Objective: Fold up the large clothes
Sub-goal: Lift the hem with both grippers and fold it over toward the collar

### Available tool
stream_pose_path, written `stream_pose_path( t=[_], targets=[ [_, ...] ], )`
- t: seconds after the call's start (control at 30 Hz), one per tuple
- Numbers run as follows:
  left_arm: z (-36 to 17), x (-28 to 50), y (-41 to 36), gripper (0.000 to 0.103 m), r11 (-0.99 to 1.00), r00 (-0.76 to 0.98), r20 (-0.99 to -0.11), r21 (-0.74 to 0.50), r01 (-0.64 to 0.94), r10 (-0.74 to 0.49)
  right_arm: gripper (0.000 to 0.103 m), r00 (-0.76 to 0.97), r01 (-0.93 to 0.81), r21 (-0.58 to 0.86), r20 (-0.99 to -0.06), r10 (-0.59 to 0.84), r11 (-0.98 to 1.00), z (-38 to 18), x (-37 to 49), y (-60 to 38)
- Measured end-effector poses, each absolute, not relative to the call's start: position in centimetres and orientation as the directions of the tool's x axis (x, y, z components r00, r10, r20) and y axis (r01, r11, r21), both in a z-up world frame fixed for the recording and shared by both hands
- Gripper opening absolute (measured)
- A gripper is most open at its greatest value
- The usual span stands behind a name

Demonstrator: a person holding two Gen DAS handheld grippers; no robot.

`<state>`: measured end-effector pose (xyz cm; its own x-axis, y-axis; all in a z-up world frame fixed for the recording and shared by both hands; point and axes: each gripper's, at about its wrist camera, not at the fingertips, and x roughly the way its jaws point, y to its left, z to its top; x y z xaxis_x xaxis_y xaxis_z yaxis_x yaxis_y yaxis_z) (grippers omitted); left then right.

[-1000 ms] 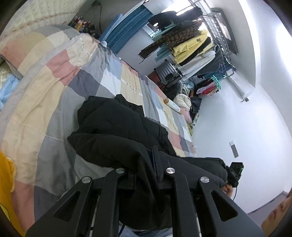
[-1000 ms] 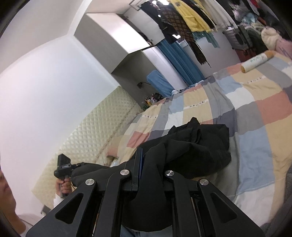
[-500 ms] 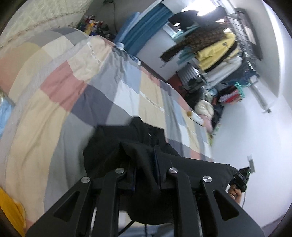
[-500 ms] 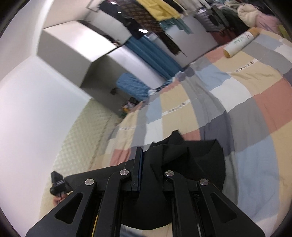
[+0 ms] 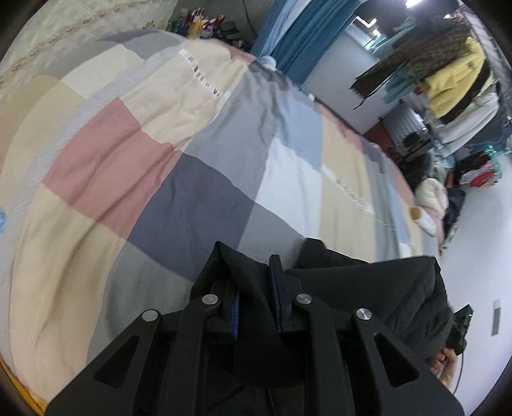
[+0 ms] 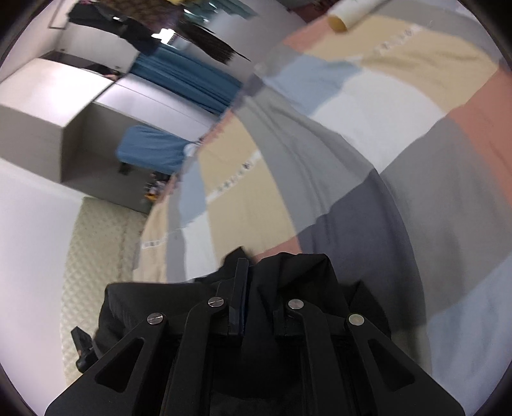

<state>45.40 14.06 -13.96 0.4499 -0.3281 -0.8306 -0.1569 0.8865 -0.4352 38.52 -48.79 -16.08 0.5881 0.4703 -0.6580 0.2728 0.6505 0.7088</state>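
A large black garment (image 5: 361, 288) hangs stretched between my two grippers above the patchwork bed cover (image 5: 179, 166). My left gripper (image 5: 252, 272) is shut on one bunched edge of the black garment. My right gripper (image 6: 256, 278) is shut on the other edge of the garment (image 6: 297, 275). The other gripper and the hand holding it show at the far end of the cloth in each view, at lower right in the left wrist view (image 5: 457, 326) and lower left in the right wrist view (image 6: 83, 348). Most of the garment is hidden below the fingers.
The bed cover (image 6: 368, 134) fills both views. A cardboard tube (image 6: 352, 12) lies on its far side. A rack of hanging clothes (image 5: 454, 76), blue curtains (image 5: 304, 38) and a quilted headboard (image 6: 96, 275) stand around the bed.
Both grippers have lifted the black garment off the bed and drawn it toward me. It lay heaped on the cover a second ago; now only its held edge shows, and the views are blurred by motion.
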Motion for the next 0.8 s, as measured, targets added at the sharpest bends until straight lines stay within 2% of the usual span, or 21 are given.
stream_pose_path(
  t=[0.3,0.53,0.6,0.73,0.8],
  targets=[
    [-19.2,49.8,13.5,0.017,0.873,0.384,-0.862,-0.433,-0.223,-0.330,0.005,0.527,0.317,0.720,-0.675,0.516,0.617,-22.2,43.2,-49.5],
    [-19.4,49.2,13.5,0.017,0.863,0.370,-0.862,-0.448,-0.232,-0.348,0.005,0.530,0.334,0.751,-0.650,0.545,0.570,-23.3,42.3,-50.1],
    [-18.8,48.2,13.5,0.019,0.858,0.383,-0.848,-0.467,-0.215,-0.366,0.009,0.526,0.328,0.749,-0.651,0.547,0.575,-22.7,41.7,-50.1],
    [-17.7,46.3,13.7,0.029,0.831,0.393,-0.823,-0.514,-0.211,-0.410,0.026,0.545,0.294,0.777,-0.614,0.571,0.556,-20.9,39.7,-50.2],
    [-17.1,44.9,14.4,0.045,0.799,0.389,-0.806,-0.555,-0.232,-0.446,0.041,0.553,0.279,0.791,-0.596,0.582,0.545,-19.7,38.7,-50.4]
  ],
)
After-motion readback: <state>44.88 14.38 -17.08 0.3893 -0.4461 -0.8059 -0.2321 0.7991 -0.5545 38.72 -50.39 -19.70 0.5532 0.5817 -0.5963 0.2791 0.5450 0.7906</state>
